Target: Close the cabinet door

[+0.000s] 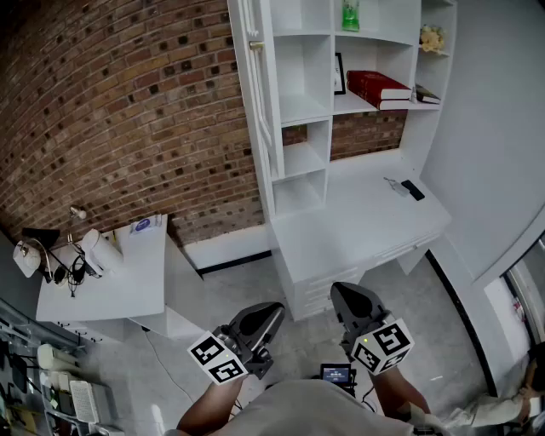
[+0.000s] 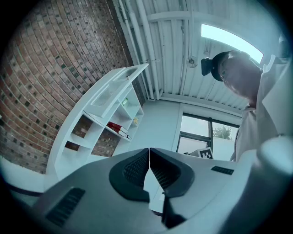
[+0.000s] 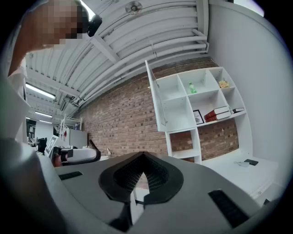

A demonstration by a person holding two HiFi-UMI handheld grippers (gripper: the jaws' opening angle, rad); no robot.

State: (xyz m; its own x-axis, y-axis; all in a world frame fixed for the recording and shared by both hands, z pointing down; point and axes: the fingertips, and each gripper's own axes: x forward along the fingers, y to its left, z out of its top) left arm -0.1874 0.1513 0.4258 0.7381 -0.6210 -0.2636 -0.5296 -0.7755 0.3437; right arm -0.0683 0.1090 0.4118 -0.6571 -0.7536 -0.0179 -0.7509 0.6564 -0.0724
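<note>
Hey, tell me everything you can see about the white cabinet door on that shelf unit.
The cabinet door is a tall, narrow, plain white panel, painted wood by its look, attached at the left edge of the shelf unit. It stands wide open, swung out from the front, so the upper left compartments lie exposed. A small metal fitting, perhaps its knob, shows on it. Nothing touches it; the left gripper and right gripper are far off, low down.

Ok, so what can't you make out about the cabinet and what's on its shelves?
- cabinet door: head view, seen edge-on, its top cut off by the upper edge.
- green bottle: head view, top cut off; label too small.
- black item on the desk: too small to identify.
</note>
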